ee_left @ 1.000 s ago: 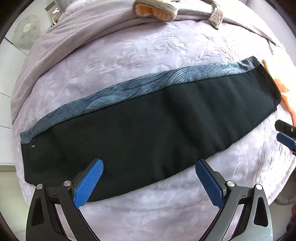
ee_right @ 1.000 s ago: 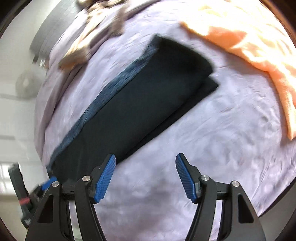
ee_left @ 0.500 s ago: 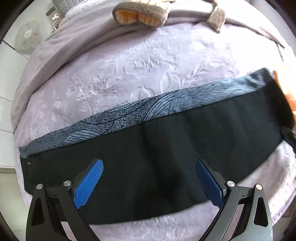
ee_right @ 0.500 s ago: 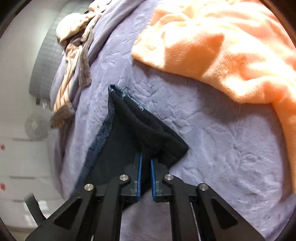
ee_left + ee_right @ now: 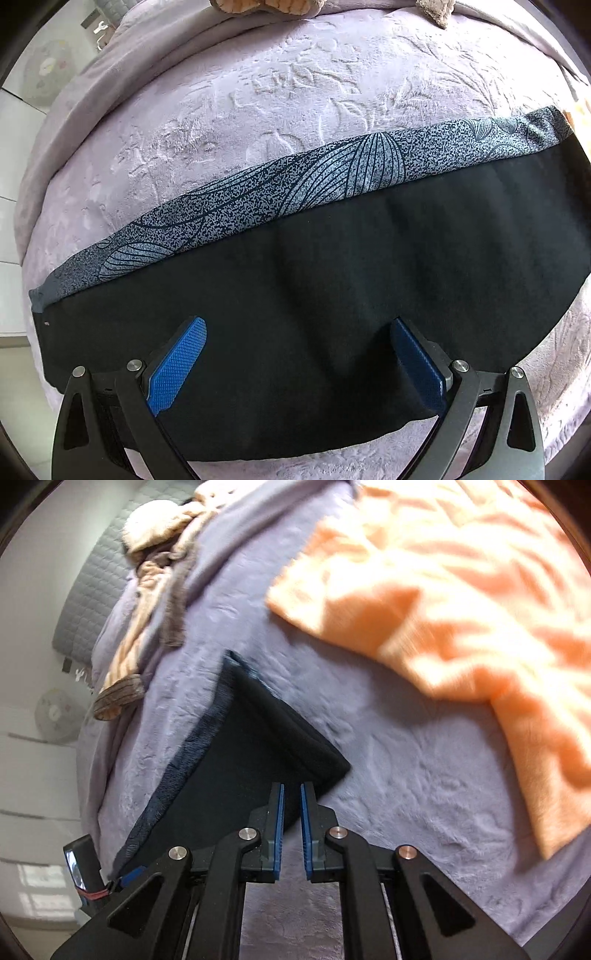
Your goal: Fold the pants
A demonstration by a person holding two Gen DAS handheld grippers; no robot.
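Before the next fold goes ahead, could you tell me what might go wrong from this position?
1. The right gripper pinches only the corner of the pants, so the cloth may slip free when pulled.
2. The left gripper is open over the pants' middle; lifting one end alone could skew the fold.
3. The orange blanket lies close and might snag.

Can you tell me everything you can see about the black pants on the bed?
The pants are soft black cloth with a grey-blue leaf-patterned strip along the far edge. They lie flat in a long band across the lilac blanket. The right gripper is shut on one end, lifting that corner. The left gripper hangs open over the near edge.
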